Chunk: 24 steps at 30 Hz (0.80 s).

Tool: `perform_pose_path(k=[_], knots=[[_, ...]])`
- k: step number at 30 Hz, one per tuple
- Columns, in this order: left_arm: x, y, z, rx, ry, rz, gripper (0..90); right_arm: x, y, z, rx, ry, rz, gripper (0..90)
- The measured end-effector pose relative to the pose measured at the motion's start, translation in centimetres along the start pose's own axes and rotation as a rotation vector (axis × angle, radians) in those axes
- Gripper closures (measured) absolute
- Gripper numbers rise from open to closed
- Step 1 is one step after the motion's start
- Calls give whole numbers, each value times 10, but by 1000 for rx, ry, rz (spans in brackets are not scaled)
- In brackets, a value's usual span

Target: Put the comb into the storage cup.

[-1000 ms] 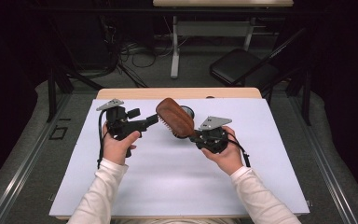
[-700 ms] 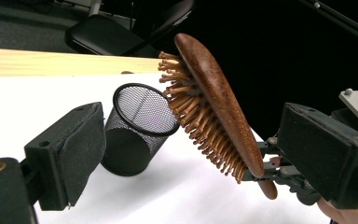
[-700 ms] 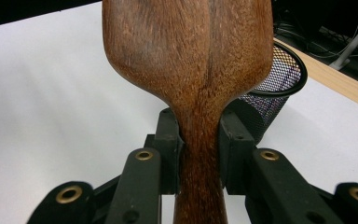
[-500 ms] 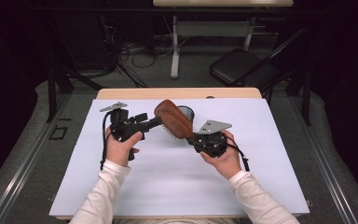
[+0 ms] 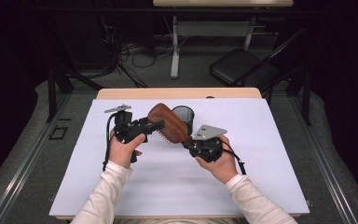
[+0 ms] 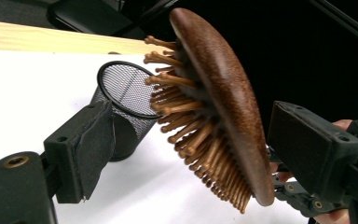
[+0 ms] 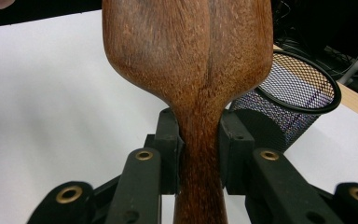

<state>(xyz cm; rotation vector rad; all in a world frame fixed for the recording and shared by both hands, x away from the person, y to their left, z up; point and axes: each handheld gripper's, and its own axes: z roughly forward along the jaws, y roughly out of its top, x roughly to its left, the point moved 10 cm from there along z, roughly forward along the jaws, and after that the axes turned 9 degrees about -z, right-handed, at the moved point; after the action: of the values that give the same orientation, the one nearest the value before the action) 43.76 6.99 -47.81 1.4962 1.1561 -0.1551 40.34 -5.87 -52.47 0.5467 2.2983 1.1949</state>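
Two hand-held grippers: right (image 7: 200,149) pinches hairbrush (image 7: 186,60) handle; left (image 6: 205,154) straddles its head, closing.

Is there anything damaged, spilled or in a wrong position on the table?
Nothing stands out. The wooden hairbrush is held in the air by its handle in the right gripper, bristles intact. The mesh cup stands upright behind it on the white table.

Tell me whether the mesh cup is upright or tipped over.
Upright: the mesh cup stands on its base on the white table, open rim facing up.
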Motion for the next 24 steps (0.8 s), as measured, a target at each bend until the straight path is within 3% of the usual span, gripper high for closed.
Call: perform_pose_path(k=[6,24], knots=[[-4,-4,4,11,-52,-40,152,2,-1,2,-2,0,1,729],[-5,-8,9,26,-55,-50,154,10,0,4,-14,5,-14,729]])
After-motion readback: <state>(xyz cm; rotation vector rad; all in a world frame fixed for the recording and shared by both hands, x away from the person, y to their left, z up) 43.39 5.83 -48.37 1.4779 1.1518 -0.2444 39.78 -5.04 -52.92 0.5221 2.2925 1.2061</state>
